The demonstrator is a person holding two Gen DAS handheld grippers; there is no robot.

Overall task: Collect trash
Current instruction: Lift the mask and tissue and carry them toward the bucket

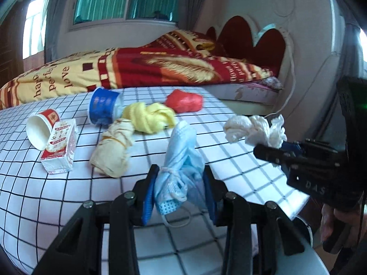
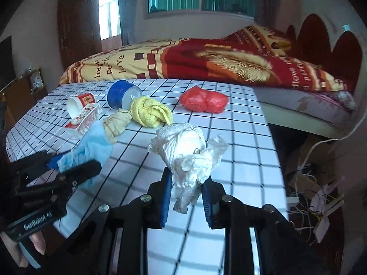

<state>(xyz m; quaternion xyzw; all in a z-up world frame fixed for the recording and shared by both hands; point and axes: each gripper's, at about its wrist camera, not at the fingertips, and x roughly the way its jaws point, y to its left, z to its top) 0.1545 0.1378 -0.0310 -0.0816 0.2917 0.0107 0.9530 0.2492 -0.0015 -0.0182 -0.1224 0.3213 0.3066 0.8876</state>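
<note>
The left tongs (image 1: 181, 190) grip a knotted blue face mask (image 1: 181, 158) just over the checked table (image 1: 68, 197). The right tongs (image 2: 187, 197) clamp a crumpled white bag (image 2: 188, 153) above the table's edge. Farther back lie a beige wad (image 1: 113, 149), milk carton (image 1: 60, 149), yellow cloth (image 1: 149, 116), paper cup (image 1: 41, 128), blue tub (image 1: 103, 107) and red bag (image 1: 184, 100); beyond, a bed (image 1: 137, 66).

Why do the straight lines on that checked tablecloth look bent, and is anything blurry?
Left wrist view: the fisheye lens bows the tablecloth grid, corners go dark, and the blue cup looks smeared. Right wrist view: same bowing; the white bag is fairly sharp, and the windows glare.
</note>
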